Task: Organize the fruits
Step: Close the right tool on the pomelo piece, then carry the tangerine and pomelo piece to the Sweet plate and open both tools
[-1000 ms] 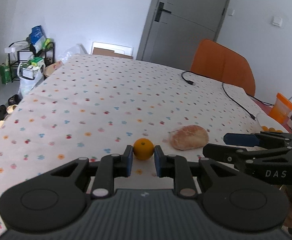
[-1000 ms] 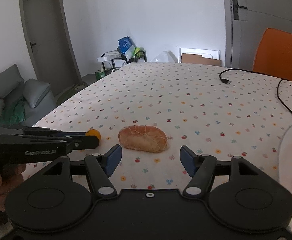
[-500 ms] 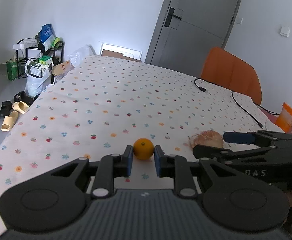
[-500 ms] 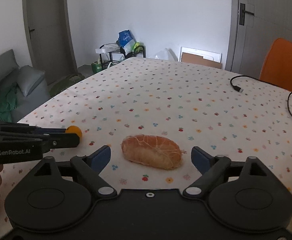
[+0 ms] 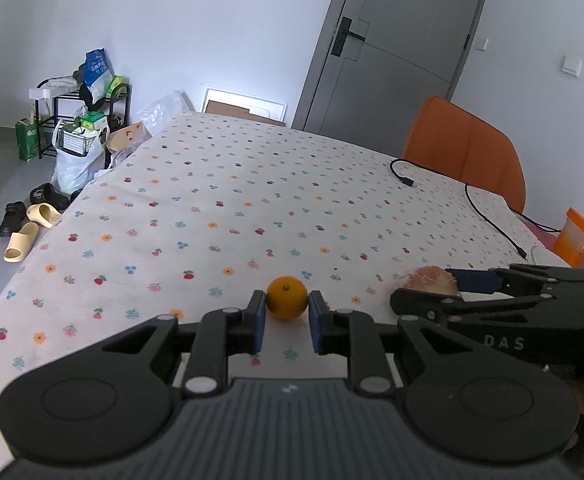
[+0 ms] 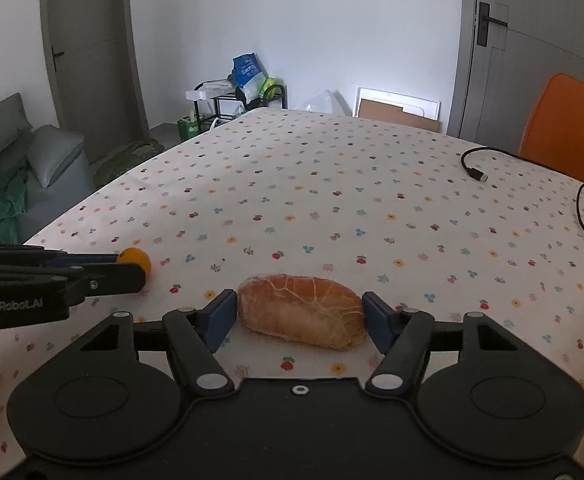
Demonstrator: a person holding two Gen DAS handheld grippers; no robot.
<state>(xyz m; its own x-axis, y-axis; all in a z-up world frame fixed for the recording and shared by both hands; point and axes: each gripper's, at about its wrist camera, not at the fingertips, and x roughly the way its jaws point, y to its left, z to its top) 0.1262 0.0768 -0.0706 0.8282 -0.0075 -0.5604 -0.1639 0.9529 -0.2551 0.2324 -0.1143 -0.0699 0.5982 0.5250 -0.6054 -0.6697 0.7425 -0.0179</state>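
Observation:
My left gripper (image 5: 287, 314) is shut on a small orange tangerine (image 5: 287, 297), held between its blue pads just above the flower-print tablecloth (image 5: 252, 208). The tangerine also shows in the right wrist view (image 6: 135, 258) behind the left gripper's fingers (image 6: 92, 276). My right gripper (image 6: 299, 318) is open, its pads on either side of a brown bread roll (image 6: 301, 310) lying on the cloth, close to both ends. The roll (image 5: 427, 276) is partly hidden behind the right gripper's fingers (image 5: 471, 280) in the left wrist view.
A black cable (image 6: 531, 168) lies across the table's far right. An orange chair (image 5: 467, 148) stands behind the table. An orange cup (image 5: 577, 236) stands at the right edge. A shelf with bags (image 5: 76, 120) and shoes (image 5: 24, 228) are on the floor at left.
My right gripper has moved forward, so its open pads now flank the bread roll. My left gripper has kept hold of the tangerine and shifted left.

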